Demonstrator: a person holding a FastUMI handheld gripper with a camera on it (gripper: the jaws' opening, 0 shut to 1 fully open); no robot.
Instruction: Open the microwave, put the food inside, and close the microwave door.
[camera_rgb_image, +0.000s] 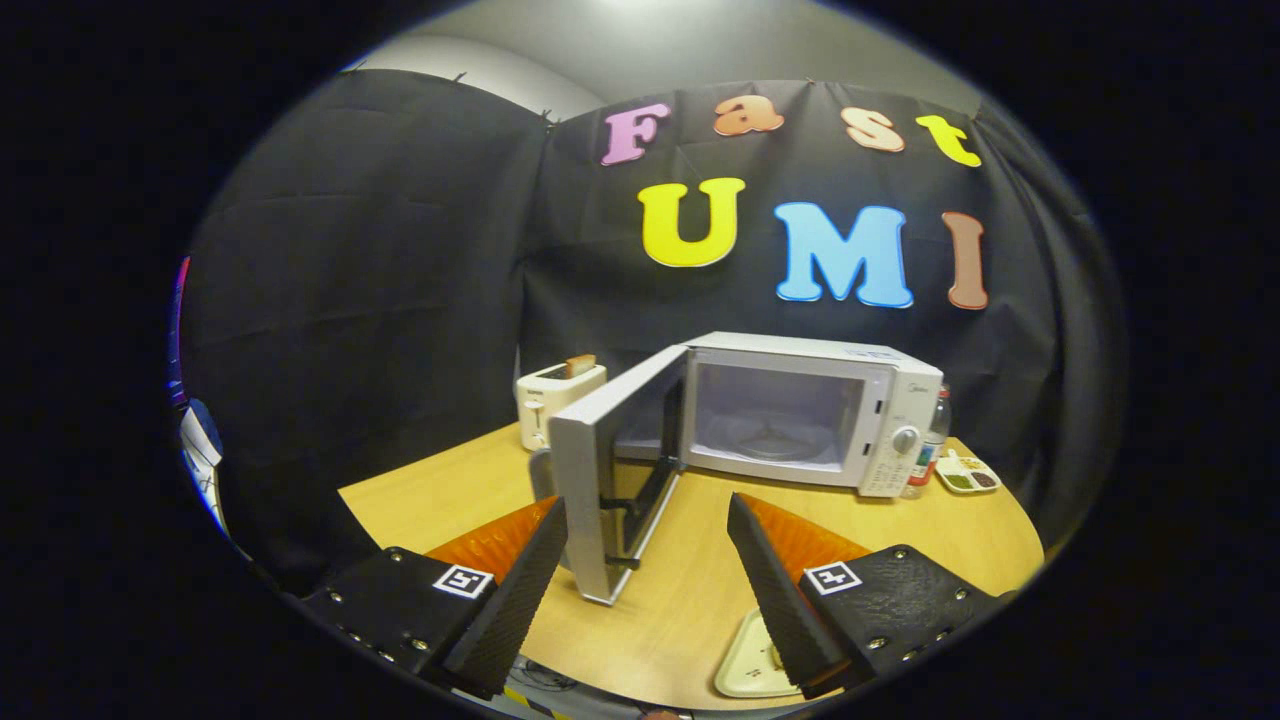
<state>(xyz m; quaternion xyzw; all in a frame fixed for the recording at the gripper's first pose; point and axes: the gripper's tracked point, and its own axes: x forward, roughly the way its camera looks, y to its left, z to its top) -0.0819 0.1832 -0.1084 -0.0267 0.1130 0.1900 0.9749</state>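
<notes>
Microwave (810, 415) at far middle of the wooden table (440, 490), door (610, 470) swung wide toward the near left, cavity with turntable exposed. Gripper (647, 525) spread open, nothing held, its fingers either side of the door's near edge, a pale tray (745, 655) just beside the right finger. Toaster (553, 400) far left of the microwave; bottle (935, 440) and small sectioned dish (967, 474) at its right.

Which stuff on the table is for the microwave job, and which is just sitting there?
For the job:
- microwave, empty inside
- its door, swung open
- cream tray by the near table edge, probably the food's
- gripper, open, holding nothing

Just sitting there:
- toaster with a slice in it
- bottle
- small divided dish
</notes>
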